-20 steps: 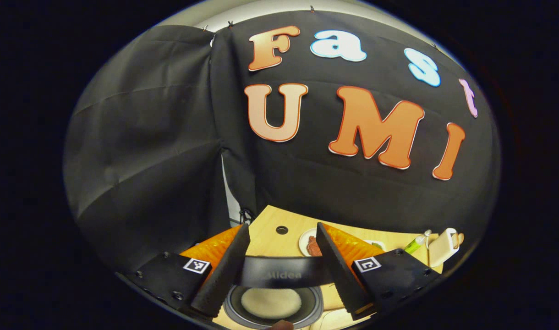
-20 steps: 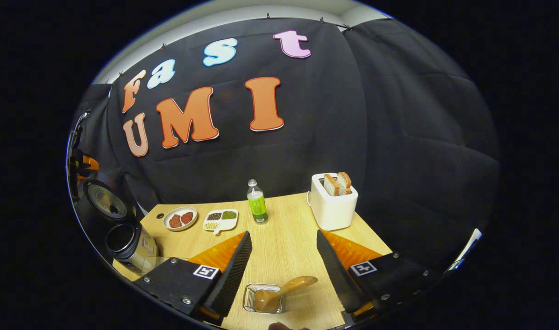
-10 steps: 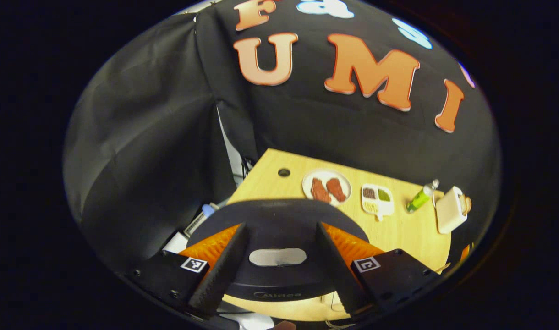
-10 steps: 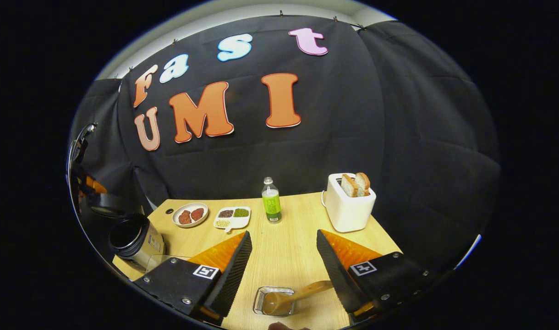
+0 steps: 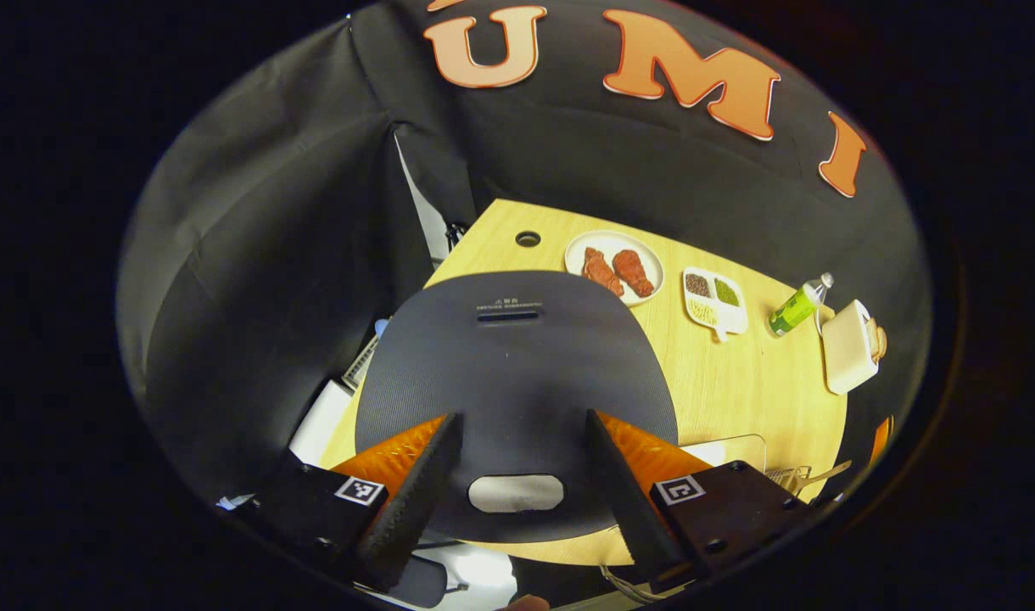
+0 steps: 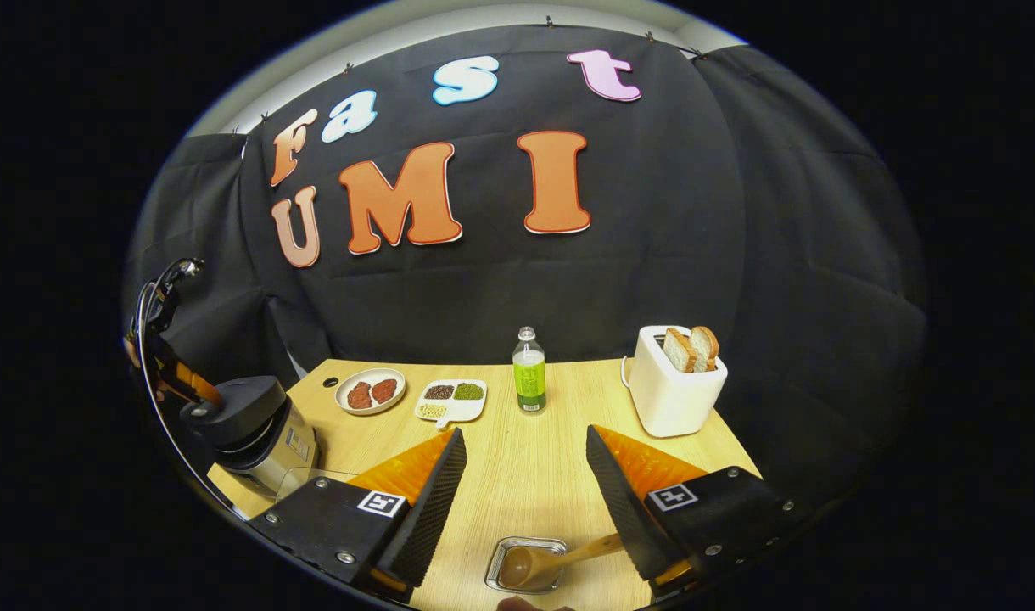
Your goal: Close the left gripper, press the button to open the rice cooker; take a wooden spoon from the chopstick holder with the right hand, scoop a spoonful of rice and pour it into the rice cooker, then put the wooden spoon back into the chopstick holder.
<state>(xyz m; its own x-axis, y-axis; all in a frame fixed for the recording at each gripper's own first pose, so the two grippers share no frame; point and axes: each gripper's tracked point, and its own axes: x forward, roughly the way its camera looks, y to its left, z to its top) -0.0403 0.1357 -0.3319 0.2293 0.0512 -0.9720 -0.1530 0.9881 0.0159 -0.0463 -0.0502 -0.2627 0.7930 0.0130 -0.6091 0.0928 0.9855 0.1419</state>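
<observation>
Both grippers have their fingers spread apart, holding nothing. The left gripper (image 5: 522, 433) hangs right over the rice cooker (image 5: 517, 373), whose dark lid is down; the small print by the lid's slot is too tiny to read. From the right gripper view, the cooker (image 6: 250, 428) sits at the table's left edge. The right gripper (image 6: 524, 458) hovers above the wooden spoon (image 6: 543, 562), which lies with its bowl in a small clear dish (image 6: 526, 567). Farther back sit a plate of meat (image 6: 370, 391), a divided tray of grains (image 6: 451, 400), a green-labelled bottle (image 6: 528, 372), label unreadable, and a white toaster (image 6: 675, 383) with bread.
</observation>
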